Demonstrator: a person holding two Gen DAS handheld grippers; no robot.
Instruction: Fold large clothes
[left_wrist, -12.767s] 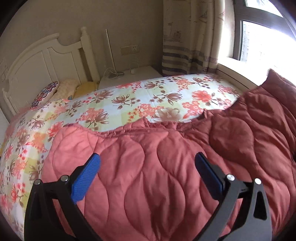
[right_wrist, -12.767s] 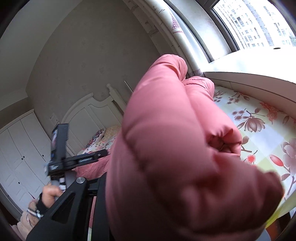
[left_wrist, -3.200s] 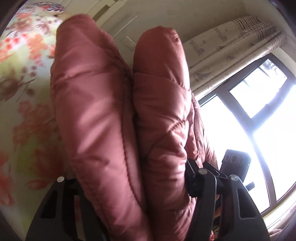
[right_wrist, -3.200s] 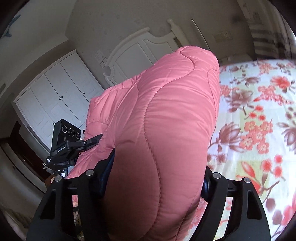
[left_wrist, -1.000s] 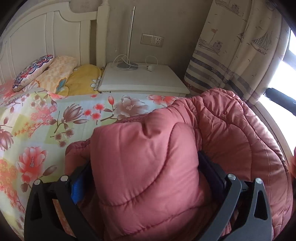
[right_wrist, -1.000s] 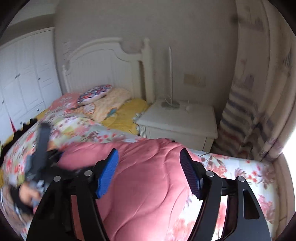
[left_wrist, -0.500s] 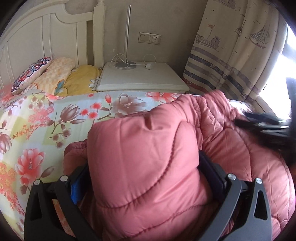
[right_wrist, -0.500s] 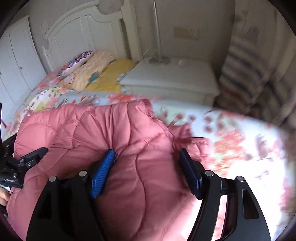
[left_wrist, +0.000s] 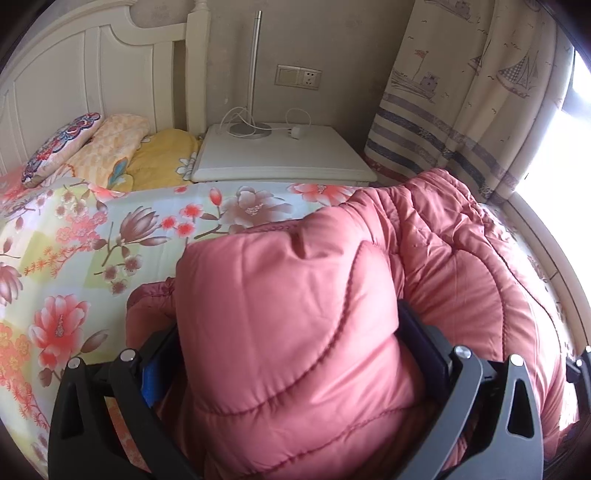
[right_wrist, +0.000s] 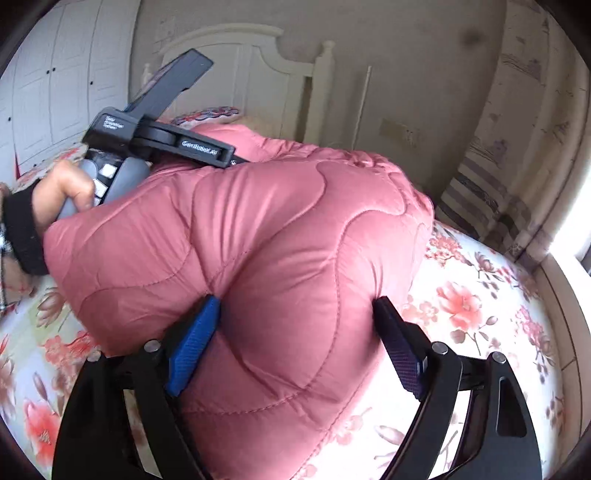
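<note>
Left to right. Headboard (left_wrist: 92, 74) and pillows (left_wrist: 92, 144) sat far left, white nightstand (left_wrist: 280, 155) with a lamp base beyond the bed (left_wrist: 74, 258), curtain (left_wrist: 461, 110) and window at right.

Pink quilted coat (left_wrist: 295, 332) lay bunched on the floral bedsheet, toward the window side, partly doubled over.

Left gripper (left_wrist: 291, 350): fingers (left_wrist: 424, 347) were clamped on a thick doubled fold of the coat, padding bulging over both pads. The person's hand (right_wrist: 62, 192) on its handle showed in the right wrist view.

Right gripper (right_wrist: 295, 347): fingers (right_wrist: 192, 347) had just been opening. The coat's rounded fold sat between them, blue left pad dug into the fabric, right pad at its edge; whether it gripped was not clear.

Risks, as a judgement:
- Puffy fill springs back, so the fold could reopen once released.
- Slick shell could slide out of a wide grip.
- Left fingers may hold more layers than intended, so pulling would drag the whole bundle and skew the fold.
- The coat sat near the bed's window edge and could slip off.
</note>
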